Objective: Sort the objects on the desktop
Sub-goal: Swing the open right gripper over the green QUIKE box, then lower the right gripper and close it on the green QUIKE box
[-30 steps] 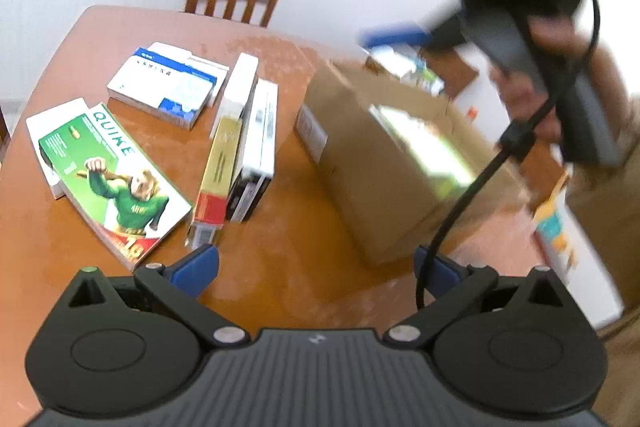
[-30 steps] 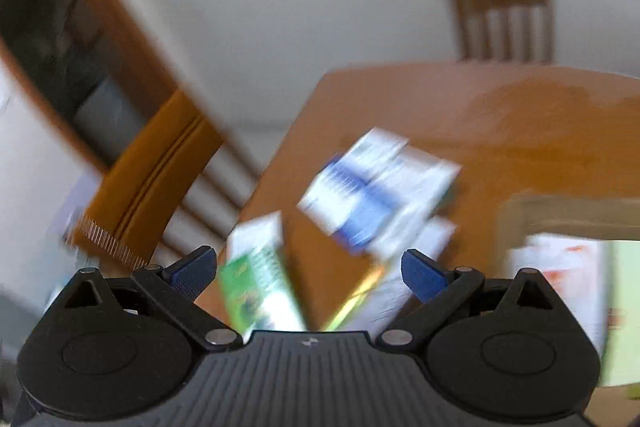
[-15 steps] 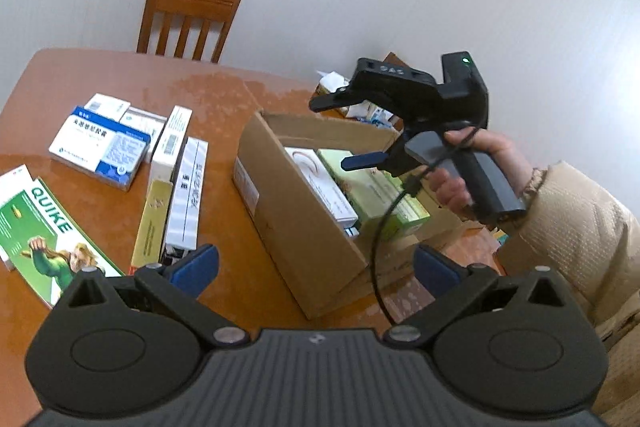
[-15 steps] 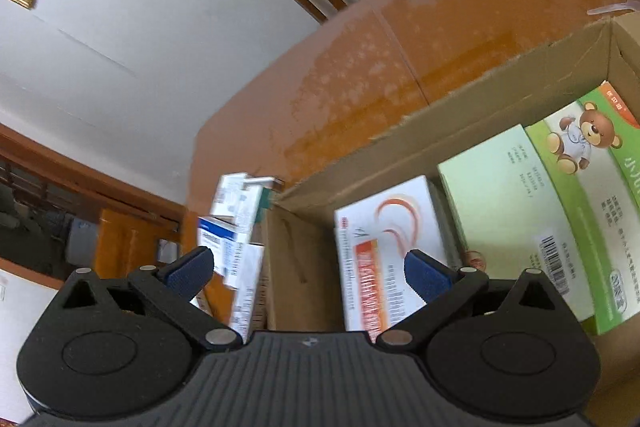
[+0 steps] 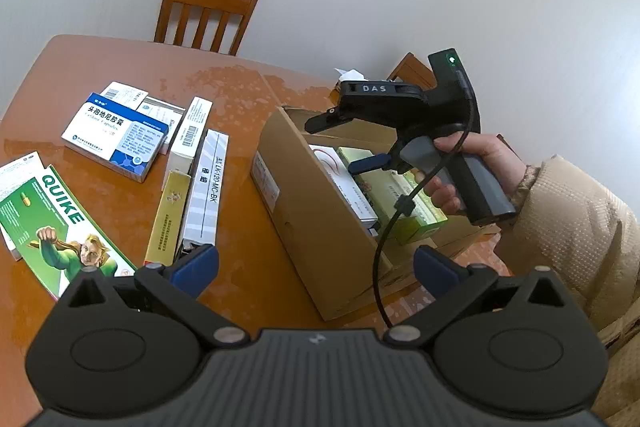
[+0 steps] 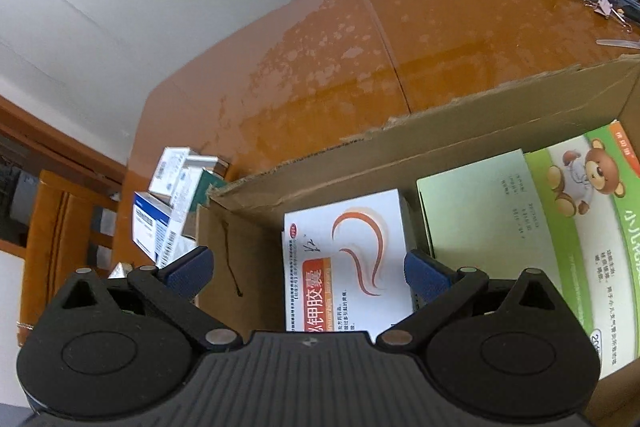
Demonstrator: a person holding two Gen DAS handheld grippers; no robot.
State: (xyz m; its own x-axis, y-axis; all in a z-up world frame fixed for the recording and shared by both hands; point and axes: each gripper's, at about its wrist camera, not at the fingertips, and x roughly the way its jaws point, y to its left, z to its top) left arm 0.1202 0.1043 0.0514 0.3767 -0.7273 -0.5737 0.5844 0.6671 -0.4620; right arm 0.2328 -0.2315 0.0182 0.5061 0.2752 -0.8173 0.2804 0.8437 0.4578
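My right gripper (image 6: 306,269) hangs over the cardboard box (image 6: 240,227) with jaws wide and empty, and my left gripper (image 5: 316,265) is as wide above the counter (image 5: 248,227). The medicine cartons (image 5: 116,135) lying loose left of the box look light, stiff and crushable. I judge a gentle pinch across the narrow sides of the long white carton (image 5: 208,187) best.

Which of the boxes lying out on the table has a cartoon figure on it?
The green QUIKE box at the table's left edge; it shows a flying figure in green. The others carry only text or barcodes.
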